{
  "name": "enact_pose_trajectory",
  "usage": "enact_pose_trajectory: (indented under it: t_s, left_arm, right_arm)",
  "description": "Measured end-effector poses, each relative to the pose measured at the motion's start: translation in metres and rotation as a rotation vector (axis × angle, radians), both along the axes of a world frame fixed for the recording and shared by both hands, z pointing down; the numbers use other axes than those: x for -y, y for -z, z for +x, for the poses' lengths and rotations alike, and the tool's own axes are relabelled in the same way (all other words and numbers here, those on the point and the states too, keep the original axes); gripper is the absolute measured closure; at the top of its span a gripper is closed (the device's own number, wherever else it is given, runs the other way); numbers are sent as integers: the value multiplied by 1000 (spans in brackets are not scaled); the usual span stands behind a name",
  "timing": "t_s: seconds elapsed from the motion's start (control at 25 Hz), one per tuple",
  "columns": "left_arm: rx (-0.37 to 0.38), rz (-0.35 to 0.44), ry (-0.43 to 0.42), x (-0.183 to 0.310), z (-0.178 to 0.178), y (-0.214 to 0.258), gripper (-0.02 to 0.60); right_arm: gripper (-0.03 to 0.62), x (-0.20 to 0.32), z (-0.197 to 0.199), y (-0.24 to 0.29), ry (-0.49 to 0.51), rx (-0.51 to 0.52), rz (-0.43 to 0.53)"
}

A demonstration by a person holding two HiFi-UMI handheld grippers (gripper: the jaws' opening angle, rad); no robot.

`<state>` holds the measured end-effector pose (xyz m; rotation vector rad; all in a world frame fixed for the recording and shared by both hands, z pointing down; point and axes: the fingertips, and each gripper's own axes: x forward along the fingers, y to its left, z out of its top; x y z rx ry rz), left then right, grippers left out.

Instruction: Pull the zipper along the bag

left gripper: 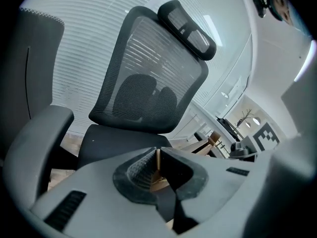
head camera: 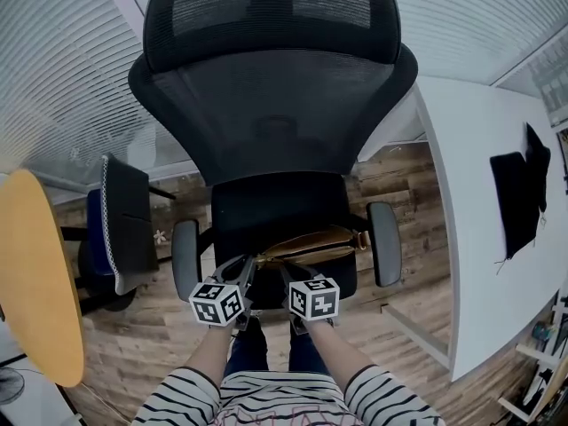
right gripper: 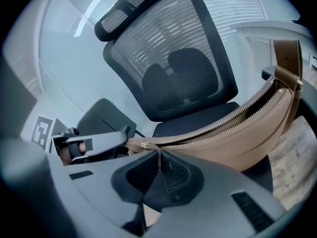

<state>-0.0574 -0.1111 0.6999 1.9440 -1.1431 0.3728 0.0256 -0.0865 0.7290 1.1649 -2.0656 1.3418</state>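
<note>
One tan curved bag (right gripper: pixel 247 138), zipper (right gripper: pixel 213 125) open, on black chair (head camera: pixel 275 207).

The chair (head camera: pixel 275 209) seat carries a tan bag (head camera: pixel 311 245), lying just beyond the left gripper (head camera: pixel 248 267) and right gripper (head camera: pixel 289 273), touching both.

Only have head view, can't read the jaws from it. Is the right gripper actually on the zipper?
Observer: Yes. Right gripper is shut on the pull tab, next to the slider.
Operator: Left one?
Observer: Left gripper is shut on a thin tan edge of the bag.
Operator: Zipper open or closed?
Observer: Open: the teeth stand apart from the slider to the strap end.
</note>
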Motion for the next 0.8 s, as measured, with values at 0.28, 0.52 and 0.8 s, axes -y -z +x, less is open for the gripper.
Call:
enact_pose_trajectory:
  t_s: [0.28, 0.52, 0.8]
  left_arm:
    - [27, 17, 15, 0, 0, 0, 537]
    - [37, 25, 10, -1, 1, 0, 537]
    - [42, 18, 34, 1, 1, 0, 537]
  right_arm:
    - [557, 2, 8, 0, -43, -9, -8]
    - [557, 1, 14, -3, -45, -24, -2]
    - [557, 6, 27, -7, -72, -58, -13]
